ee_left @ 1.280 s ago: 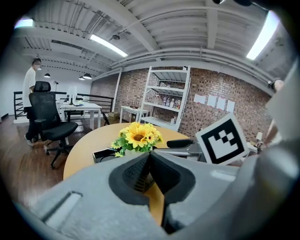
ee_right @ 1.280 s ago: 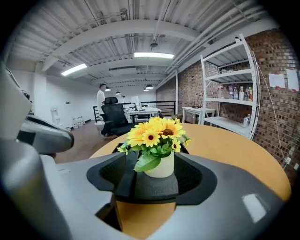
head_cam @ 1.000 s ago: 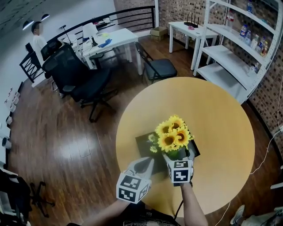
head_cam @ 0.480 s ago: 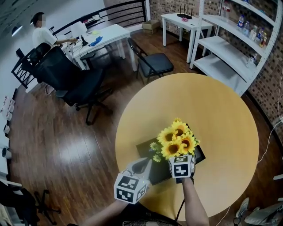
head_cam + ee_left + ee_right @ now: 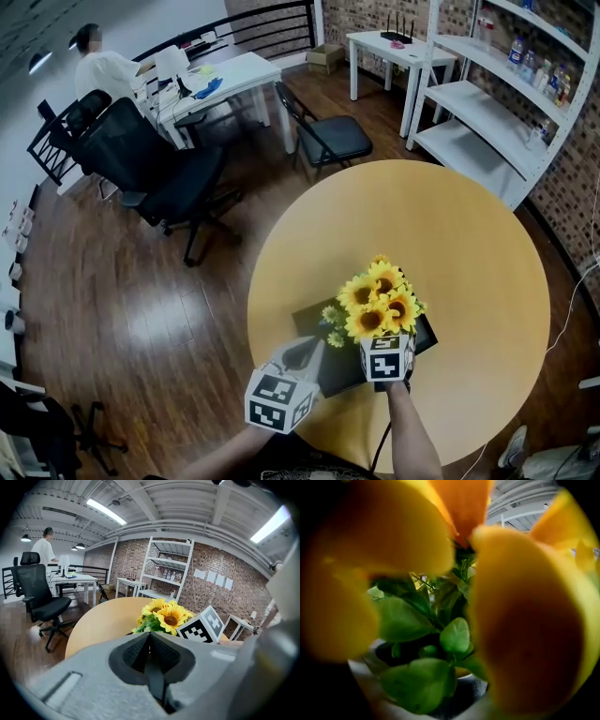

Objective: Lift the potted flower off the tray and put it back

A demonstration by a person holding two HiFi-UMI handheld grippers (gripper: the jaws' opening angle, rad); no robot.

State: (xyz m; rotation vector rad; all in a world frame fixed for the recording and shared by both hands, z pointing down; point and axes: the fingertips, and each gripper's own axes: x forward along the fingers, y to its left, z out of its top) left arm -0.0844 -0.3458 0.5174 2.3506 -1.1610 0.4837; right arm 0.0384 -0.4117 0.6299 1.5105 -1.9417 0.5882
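While the left tool (image 5: 314, 345) hangs pressed together, the right tool (image 5: 385, 347) slants down, flowerpot (image 5: 363, 670) seemingly between its just-narrowing, petal-hidden jaws.

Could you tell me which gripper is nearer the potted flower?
Right. The right gripper is at the potted flower, jaws just narrowed slightly with it between them; the left gripper sits apart at its left, shut.

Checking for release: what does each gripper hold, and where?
Left gripper: shut, empty. Right gripper: jaws, just closing a little, straddle the potted flower low down; a grip cannot be told.
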